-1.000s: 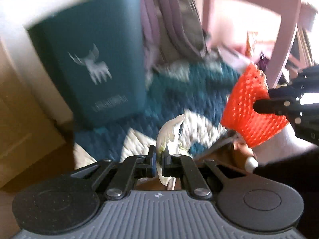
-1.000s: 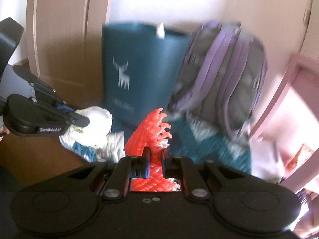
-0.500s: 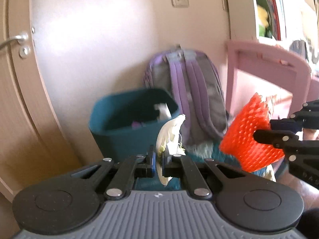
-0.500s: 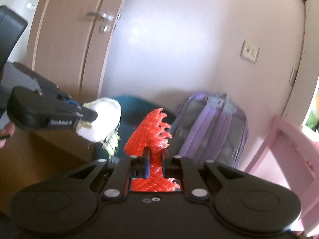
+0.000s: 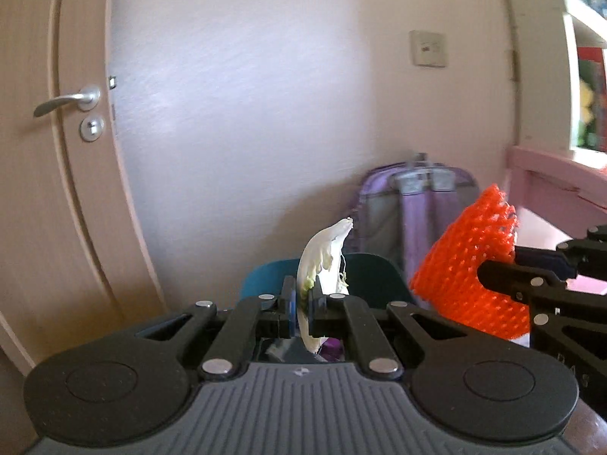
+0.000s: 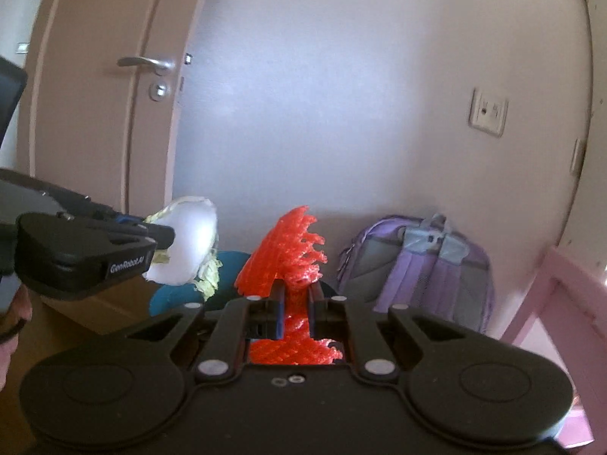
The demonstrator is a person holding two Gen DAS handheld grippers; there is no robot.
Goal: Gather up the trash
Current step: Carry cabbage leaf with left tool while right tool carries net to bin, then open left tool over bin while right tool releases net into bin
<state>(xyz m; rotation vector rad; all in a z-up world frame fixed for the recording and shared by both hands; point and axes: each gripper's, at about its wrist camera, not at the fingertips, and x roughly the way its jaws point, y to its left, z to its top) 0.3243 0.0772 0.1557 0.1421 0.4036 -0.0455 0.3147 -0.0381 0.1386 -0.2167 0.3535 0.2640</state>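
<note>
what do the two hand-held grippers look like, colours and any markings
Left hand-held gripper: black linkage arms with silver rivets, blue finger pads, ribbed grey body, two round black discs. Right hand-held gripper: the same build with an all-black body. White "GenRobot.AI" lettering marks the left one's side.

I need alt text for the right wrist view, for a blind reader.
The right tongs grip an orange foam net; at left, the left tongs hold a white cabbage leaf. Behind stand a teal bin, purple backpack and door.

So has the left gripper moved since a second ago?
Yes. The left gripper, shut on the cabbage leaf, has risen: the teal bin filled its view side-on before and now sits low, just past the fingertips, with the door handle in sight.
</note>
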